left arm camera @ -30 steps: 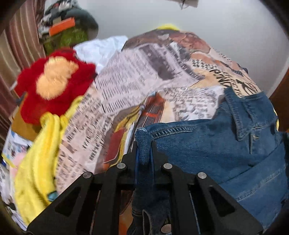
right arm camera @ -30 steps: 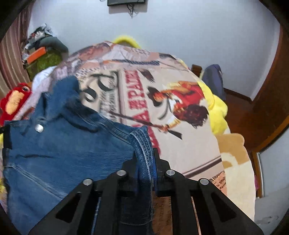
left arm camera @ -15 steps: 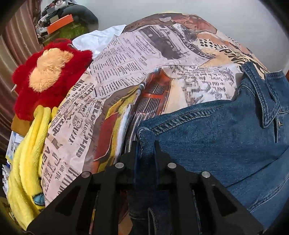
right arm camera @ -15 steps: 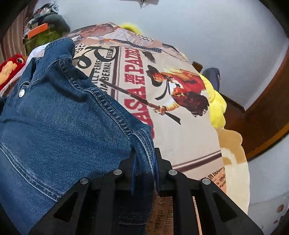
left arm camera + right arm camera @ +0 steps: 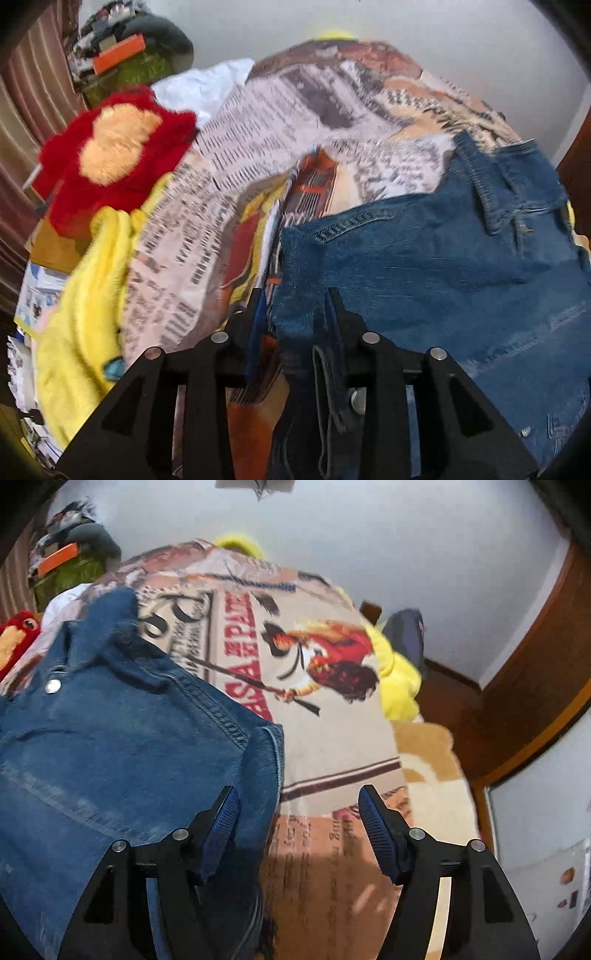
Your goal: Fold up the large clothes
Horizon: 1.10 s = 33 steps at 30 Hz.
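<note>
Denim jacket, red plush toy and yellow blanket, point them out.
denim jacket (image 5: 443, 266), left wrist view, back panel.
red plush toy (image 5: 114, 155), left wrist view, tan face patch.
yellow blanket (image 5: 85, 314), left wrist view, middle fold.

We see a pale grey wall (image 5: 369, 535) behind the bed; brown striped curtains (image 5: 26, 122) hang at the left; dark wooden trim (image 5: 535, 686) and brown floor (image 5: 450, 698) lie to the right.

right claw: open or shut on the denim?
Open. The right claw has its blue pads spread wide; the denim jacket edge lies loose between them, unclamped, on the printed blanket.
</note>
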Each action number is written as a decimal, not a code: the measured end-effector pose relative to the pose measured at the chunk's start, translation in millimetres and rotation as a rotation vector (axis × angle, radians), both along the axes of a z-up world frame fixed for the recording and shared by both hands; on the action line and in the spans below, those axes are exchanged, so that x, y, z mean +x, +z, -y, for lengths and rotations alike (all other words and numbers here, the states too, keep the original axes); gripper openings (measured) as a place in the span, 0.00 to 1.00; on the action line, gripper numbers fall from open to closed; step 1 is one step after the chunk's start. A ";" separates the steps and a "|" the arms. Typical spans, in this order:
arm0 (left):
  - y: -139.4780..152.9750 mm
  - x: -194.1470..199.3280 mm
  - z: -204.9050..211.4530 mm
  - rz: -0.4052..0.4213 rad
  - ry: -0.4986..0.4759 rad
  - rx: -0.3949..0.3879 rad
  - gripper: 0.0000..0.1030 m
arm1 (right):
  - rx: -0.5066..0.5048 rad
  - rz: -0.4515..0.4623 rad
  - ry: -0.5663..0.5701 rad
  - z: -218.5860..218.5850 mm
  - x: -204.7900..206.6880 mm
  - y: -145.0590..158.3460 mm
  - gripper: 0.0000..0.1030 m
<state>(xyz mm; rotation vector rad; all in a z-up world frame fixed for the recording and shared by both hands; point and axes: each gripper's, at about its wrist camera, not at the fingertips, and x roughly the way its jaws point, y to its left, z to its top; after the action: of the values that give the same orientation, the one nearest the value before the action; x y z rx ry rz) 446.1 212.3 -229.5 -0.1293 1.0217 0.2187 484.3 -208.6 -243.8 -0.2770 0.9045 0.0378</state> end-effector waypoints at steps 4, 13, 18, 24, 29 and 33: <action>28.6 -24.7 8.2 0.052 -0.025 0.014 0.31 | 0.035 0.048 0.046 -6.1 -34.0 33.8 0.63; 76.6 -99.1 30.7 0.129 -0.075 0.022 0.45 | 0.178 0.057 0.104 -17.3 -116.6 79.7 0.63; 73.6 -143.8 40.4 0.115 -0.112 -0.023 0.53 | 0.214 0.033 0.122 -18.3 -163.4 77.2 0.63; 49.9 -192.8 45.5 0.064 -0.102 -0.087 0.57 | 0.204 -0.008 0.129 -12.2 -219.5 55.4 0.63; 18.7 -225.3 39.2 -0.005 -0.046 -0.148 0.57 | 0.196 -0.062 0.107 -3.8 -258.8 32.7 0.63; -7.1 -250.1 31.4 -0.066 0.015 -0.225 0.57 | 0.237 -0.113 0.065 7.7 -281.8 15.7 0.63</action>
<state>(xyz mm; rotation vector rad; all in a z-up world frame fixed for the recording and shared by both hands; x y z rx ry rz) 196.0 180.9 -236.7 -0.3355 1.1098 0.1214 202.5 -216.3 -228.0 -0.0839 0.9925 0.2213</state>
